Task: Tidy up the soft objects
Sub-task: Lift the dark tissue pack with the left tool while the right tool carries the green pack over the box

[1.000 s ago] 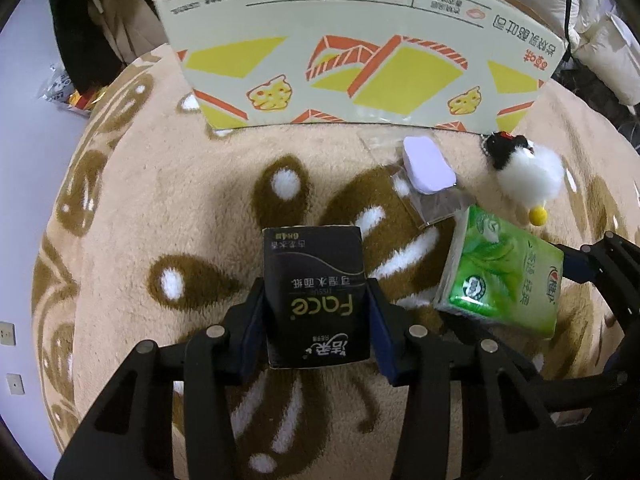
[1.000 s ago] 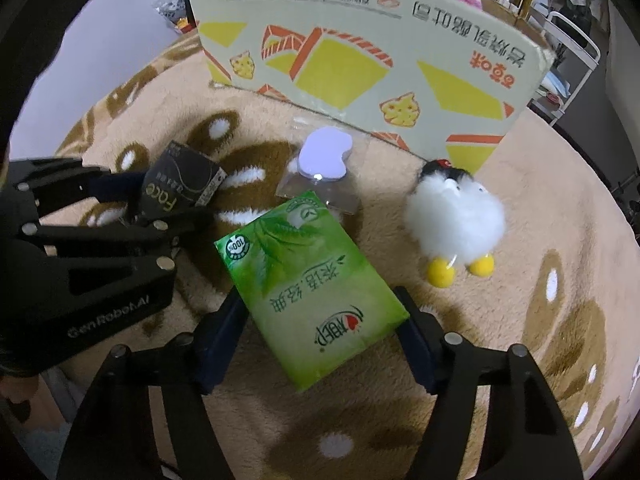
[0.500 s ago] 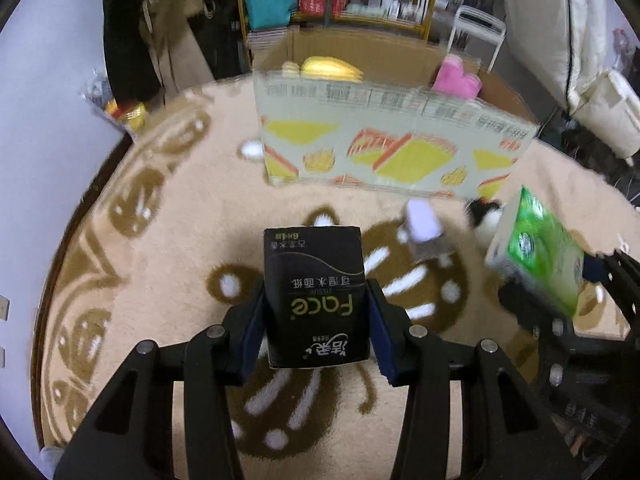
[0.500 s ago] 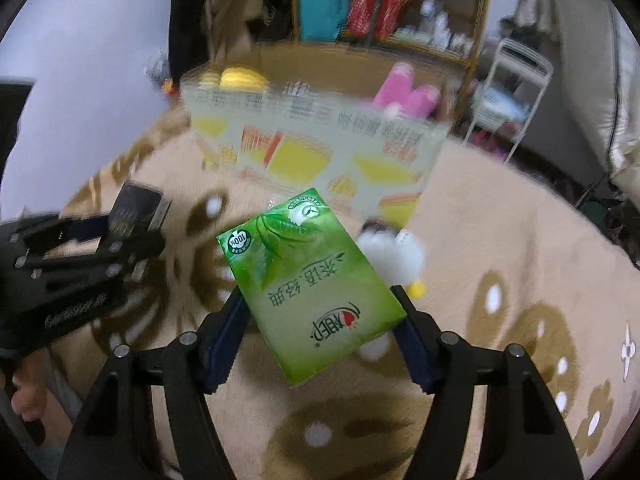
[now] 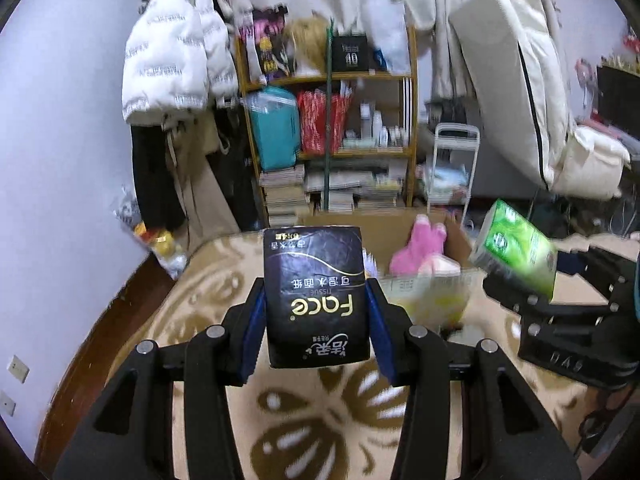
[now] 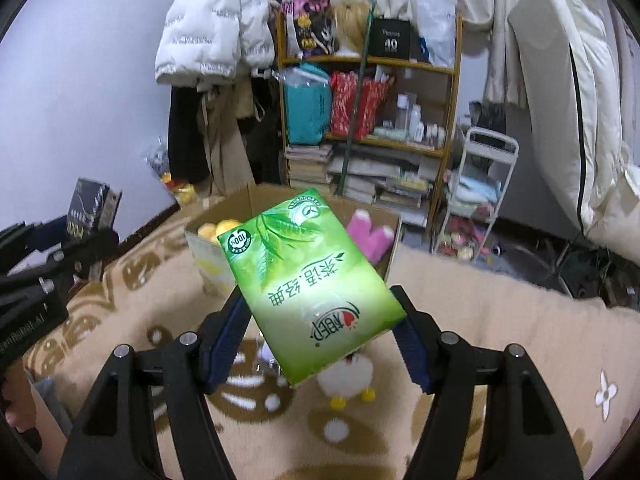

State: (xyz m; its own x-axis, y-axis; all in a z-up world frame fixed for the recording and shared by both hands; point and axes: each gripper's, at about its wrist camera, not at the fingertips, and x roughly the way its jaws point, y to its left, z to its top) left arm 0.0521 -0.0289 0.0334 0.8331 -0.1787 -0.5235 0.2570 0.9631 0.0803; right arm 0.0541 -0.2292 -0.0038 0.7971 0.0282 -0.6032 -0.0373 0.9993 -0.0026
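Observation:
My left gripper point(image 5: 316, 320) is shut on a black tissue pack point(image 5: 316, 296) and holds it in the air, short of the open cardboard box point(image 5: 460, 240). My right gripper point(image 6: 320, 320) is shut on a green tissue pack point(image 6: 312, 280), also lifted, in front of the cardboard box point(image 6: 394, 236). In the left wrist view the green pack point(image 5: 516, 252) hangs at the right. In the right wrist view the black pack point(image 6: 90, 208) is at the far left. A pink plush point(image 6: 370, 236) and yellow soft items point(image 6: 220, 230) lie in the box. A white plush bird point(image 6: 350, 376) lies on the rug below the green pack.
A beige rug point(image 6: 500, 340) with brown flower shapes covers the floor. Behind the box stands a wooden shelf point(image 6: 372, 100) with bags and stacked books. A white cart point(image 6: 480, 200) is to its right, hanging coats point(image 6: 208, 40) to its left.
Both grippers have risen from rug level with their packs held. The view has tilted up, so the box's open top and the shelf behind now show.

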